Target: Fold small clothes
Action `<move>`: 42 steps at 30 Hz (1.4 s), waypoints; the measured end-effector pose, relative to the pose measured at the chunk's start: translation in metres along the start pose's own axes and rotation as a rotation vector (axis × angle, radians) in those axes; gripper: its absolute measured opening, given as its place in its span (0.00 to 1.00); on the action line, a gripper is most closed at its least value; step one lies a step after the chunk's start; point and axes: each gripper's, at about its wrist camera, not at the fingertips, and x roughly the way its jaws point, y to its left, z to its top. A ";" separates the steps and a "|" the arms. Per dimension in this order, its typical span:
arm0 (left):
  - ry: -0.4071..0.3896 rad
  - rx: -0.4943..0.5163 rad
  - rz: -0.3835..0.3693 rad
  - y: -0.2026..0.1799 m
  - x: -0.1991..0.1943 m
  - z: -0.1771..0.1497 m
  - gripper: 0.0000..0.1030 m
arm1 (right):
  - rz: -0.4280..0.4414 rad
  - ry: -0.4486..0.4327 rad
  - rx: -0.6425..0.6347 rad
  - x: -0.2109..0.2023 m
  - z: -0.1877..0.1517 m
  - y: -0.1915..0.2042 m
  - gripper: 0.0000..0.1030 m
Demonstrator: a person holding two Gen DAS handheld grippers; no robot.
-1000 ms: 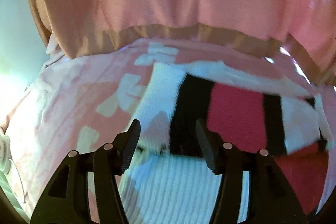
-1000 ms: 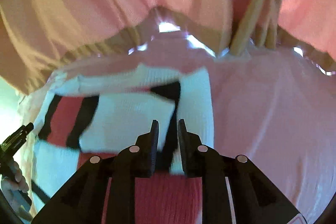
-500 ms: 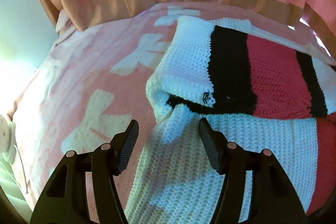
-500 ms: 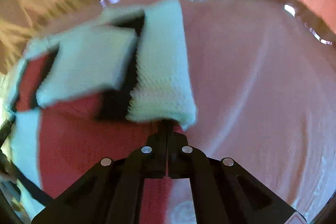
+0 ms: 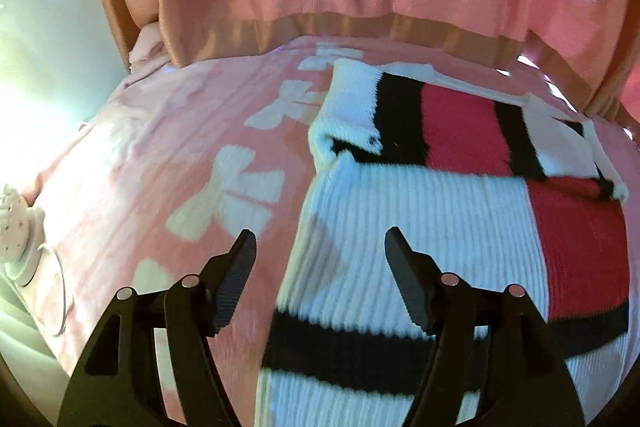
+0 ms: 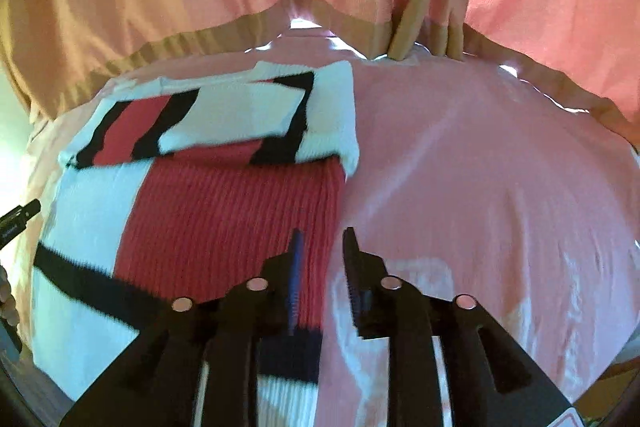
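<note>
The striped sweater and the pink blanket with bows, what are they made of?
The striped sweater looks like chunky knitted yarn, maybe wool or acrylic: raised ribs run along it. The pink blanket looks like soft matte fleece or plush, slightly fuzzy; I can't tell the exact fibre.

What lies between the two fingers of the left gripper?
In the left wrist view, the left gripper frames the sweater's edge and the pink blanket; nothing is gripped.

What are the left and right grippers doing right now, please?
Left gripper: open, holding nothing, above the knitted sweater; fingers have just been opening.
Right gripper: open, nothing between its fingers; just been opening over the sweater's edge.
</note>
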 end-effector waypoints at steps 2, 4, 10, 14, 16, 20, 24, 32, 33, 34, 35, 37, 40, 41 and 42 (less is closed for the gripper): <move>-0.005 0.011 0.000 -0.001 -0.009 -0.010 0.63 | 0.009 0.007 0.015 -0.005 -0.020 -0.002 0.33; -0.002 0.018 -0.002 -0.001 -0.014 -0.021 0.63 | 0.018 0.025 0.033 -0.008 -0.041 -0.003 0.33; 0.030 0.017 0.003 0.003 -0.023 -0.055 0.63 | 0.012 0.066 0.051 -0.014 -0.087 -0.003 0.38; 0.065 0.001 0.013 0.010 -0.024 -0.076 0.63 | -0.002 0.076 0.060 -0.022 -0.112 -0.002 0.46; 0.088 -0.008 0.012 0.013 -0.025 -0.087 0.63 | 0.004 0.089 0.072 -0.025 -0.123 -0.001 0.47; 0.110 -0.024 0.001 0.018 -0.032 -0.108 0.69 | 0.021 0.118 0.104 -0.029 -0.145 0.000 0.48; 0.129 -0.050 -0.027 0.021 -0.039 -0.124 0.72 | 0.027 0.123 0.125 -0.033 -0.156 0.001 0.50; 0.081 -0.082 -0.070 0.019 -0.057 -0.111 0.72 | 0.049 0.074 0.132 -0.043 -0.132 -0.004 0.51; 0.071 -0.083 -0.074 0.017 -0.058 -0.102 0.72 | 0.068 0.064 0.121 -0.044 -0.119 -0.004 0.51; 0.056 -0.086 -0.078 0.016 -0.059 -0.087 0.72 | 0.080 0.055 0.112 -0.045 -0.106 -0.003 0.51; 0.039 -0.093 -0.081 0.014 -0.059 -0.069 0.72 | 0.086 0.044 0.106 -0.045 -0.092 -0.002 0.51; 0.011 -0.088 -0.086 0.010 -0.052 -0.034 0.75 | 0.094 0.015 0.089 -0.040 -0.051 -0.005 0.54; -0.019 -0.066 -0.052 0.001 -0.031 0.018 0.75 | 0.065 -0.006 0.078 -0.011 0.008 -0.016 0.65; -0.029 -0.054 -0.036 -0.002 -0.022 0.032 0.75 | 0.037 -0.003 0.075 0.004 0.024 -0.020 0.65; -0.045 -0.037 -0.004 -0.006 -0.009 0.049 0.75 | 0.008 0.007 0.078 0.021 0.037 -0.026 0.65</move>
